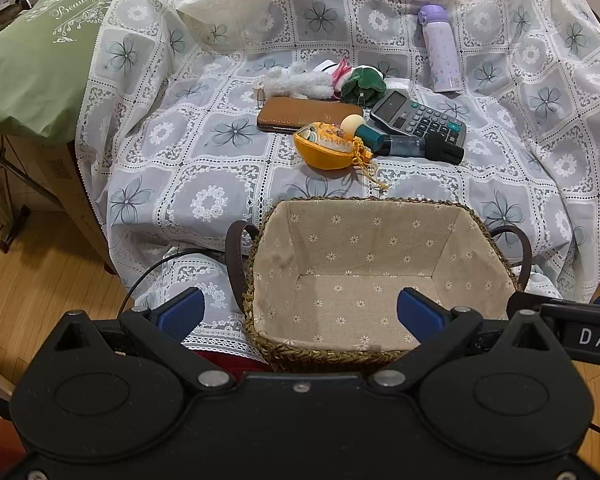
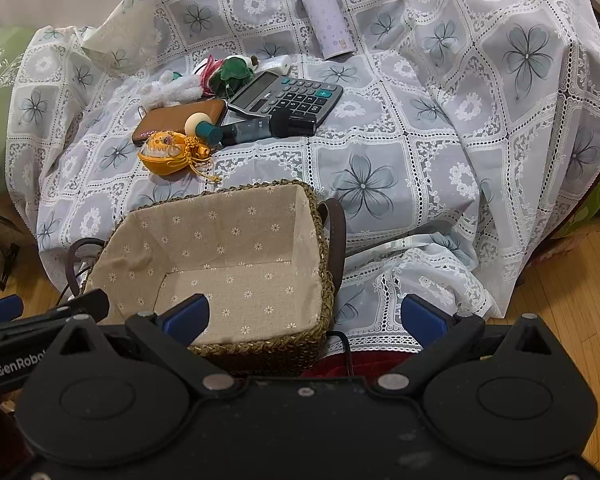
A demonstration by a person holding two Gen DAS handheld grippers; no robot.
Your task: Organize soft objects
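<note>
Basket (image 1: 380,276) sits empty nearest both grippers, the left gripper (image 1: 300,312) and right gripper (image 2: 304,316) each spread wide and holding nothing. Beyond its far rim, left to right, lie the white plush (image 1: 296,82), the orange pouch (image 1: 326,146) closest to the basket, and the green plush (image 1: 362,84), among a wallet (image 1: 308,114) and calculator (image 1: 418,118). All three look light and squashy; pinch each across its plump middle, not the pouch's tassel.
</note>
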